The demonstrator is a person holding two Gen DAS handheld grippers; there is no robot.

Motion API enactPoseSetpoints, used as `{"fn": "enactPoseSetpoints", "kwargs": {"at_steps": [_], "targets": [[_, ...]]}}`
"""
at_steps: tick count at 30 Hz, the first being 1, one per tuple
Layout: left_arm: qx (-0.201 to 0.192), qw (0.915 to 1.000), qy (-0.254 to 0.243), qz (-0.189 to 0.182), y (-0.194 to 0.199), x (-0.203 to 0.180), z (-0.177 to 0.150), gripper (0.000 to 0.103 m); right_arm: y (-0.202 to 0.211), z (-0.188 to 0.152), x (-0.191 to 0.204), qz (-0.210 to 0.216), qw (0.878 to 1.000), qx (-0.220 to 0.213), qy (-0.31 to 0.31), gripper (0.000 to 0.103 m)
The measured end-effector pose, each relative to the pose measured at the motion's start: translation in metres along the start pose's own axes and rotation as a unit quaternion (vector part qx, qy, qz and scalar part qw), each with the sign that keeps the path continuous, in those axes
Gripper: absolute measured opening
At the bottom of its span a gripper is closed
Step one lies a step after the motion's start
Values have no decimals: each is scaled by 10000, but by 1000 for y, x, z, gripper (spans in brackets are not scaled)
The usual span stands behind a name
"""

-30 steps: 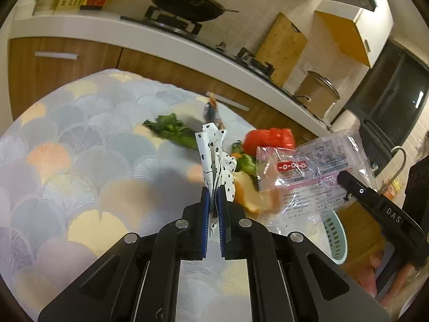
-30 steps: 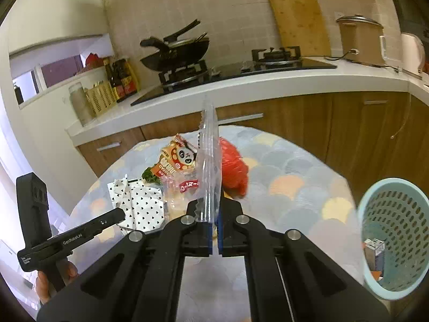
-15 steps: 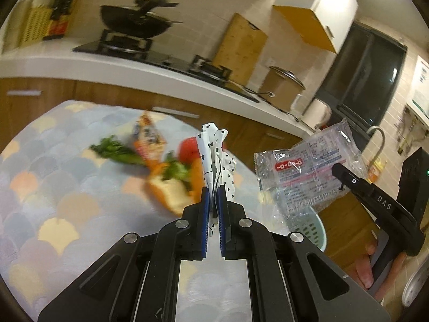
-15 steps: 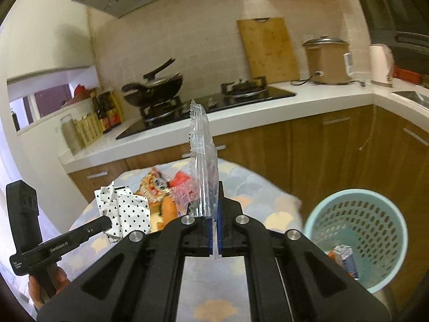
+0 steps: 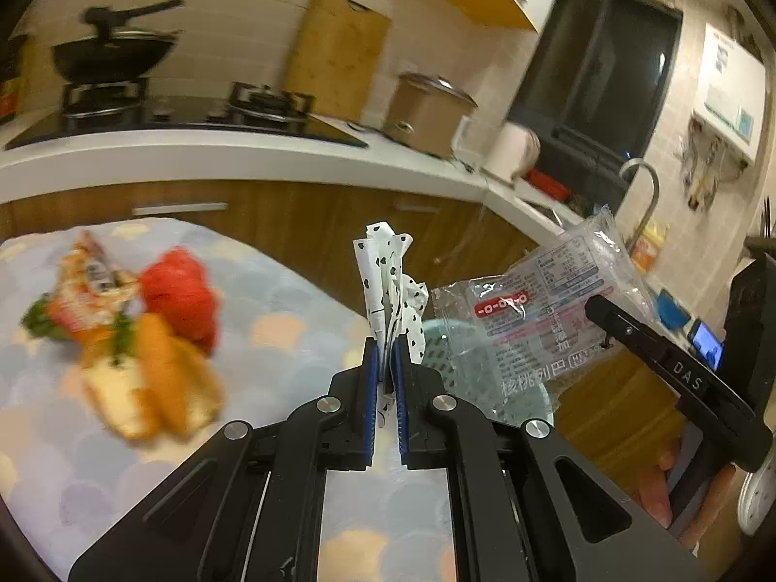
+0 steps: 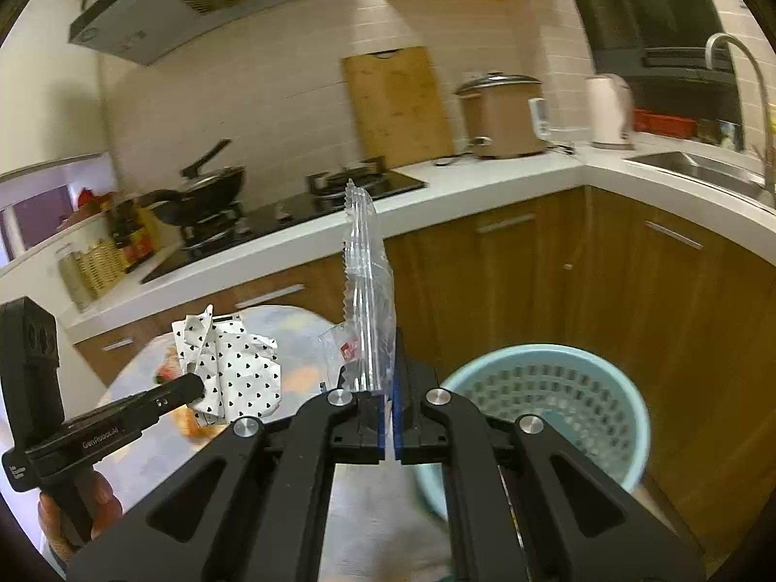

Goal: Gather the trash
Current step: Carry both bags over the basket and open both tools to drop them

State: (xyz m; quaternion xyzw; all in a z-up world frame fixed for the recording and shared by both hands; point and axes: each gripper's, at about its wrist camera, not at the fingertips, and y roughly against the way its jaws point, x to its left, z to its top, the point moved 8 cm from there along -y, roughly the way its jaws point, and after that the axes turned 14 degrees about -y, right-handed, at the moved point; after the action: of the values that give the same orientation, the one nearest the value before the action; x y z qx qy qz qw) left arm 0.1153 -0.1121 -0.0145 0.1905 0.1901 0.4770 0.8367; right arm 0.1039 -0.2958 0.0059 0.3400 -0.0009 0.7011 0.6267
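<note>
The left view is smeared by blur: the food on the surface (image 5: 291, 339) at 9 o'clock reads only as a red lump (image 5: 182, 291), orange-and-pale slabs (image 5: 155, 388) and a bit of green, none of it sharp enough to name. The bin (image 5: 439, 344) is nearly hidden there, only a pale blue mesh patch at centre, behind the paper and the wrapper. The right view shows most of the bin (image 6: 543, 412), at 4 o'clock, but its near edge is cut by the tool's arm and its inside is too blurred to read.

On the wrapper (image 5: 538, 310) a red label band and printed Chinese characters show, "核桃" among them; the fine print is illegible. The right tool (image 5: 594, 308), seen from the left camera, carries the letters "DAS". The left tool (image 6: 194, 383), seen from the right camera, carries "GenRobot.AI".

The left tool (image 5: 385, 359) is clenched on the paper (image 5: 388, 281), white with black hearts, standing upright from its pads. The right tool (image 6: 388, 388) is clamped on the wrapper (image 6: 366, 281), seen edge-on there as a thin clear strip; only the left view shows its printed face. Only the right view shows the paper (image 6: 233, 368) broadside, crumpled, at 9 o'clock, above the surface (image 6: 300, 320).

Fingers (image 6: 97, 494) wrap the left handle at 8 o'clock.
</note>
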Motion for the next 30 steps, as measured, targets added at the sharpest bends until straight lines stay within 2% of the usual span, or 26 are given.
{"fn": "enactPoseSetpoints", "kwargs": {"at_steps": [3,9,14,18,24,30], "targets": [[155,9997,-145,-124,-26,-20,2,5,-5,3,-35,-230,9995,13,-201,1],[451,9972,-470,-356,-76,-58,2,5,-17,1,-82,-615,9973,131,-383,1],[680,9950,-629,-381,-112,-80,-3,5,-28,-2,-115,-931,9941,199,-511,1],[878,9928,-707,-410,-136,-91,-10,5,-44,-10,-140,-1059,9906,427,-748,1],[1153,9890,-803,-461,-162,-100,-26,6,-65,-29,-159,-1163,9863,813,-837,1],[1293,9877,-774,-419,-172,-97,-33,10,-74,-35,-163,-1114,9852,956,-884,1]]}}
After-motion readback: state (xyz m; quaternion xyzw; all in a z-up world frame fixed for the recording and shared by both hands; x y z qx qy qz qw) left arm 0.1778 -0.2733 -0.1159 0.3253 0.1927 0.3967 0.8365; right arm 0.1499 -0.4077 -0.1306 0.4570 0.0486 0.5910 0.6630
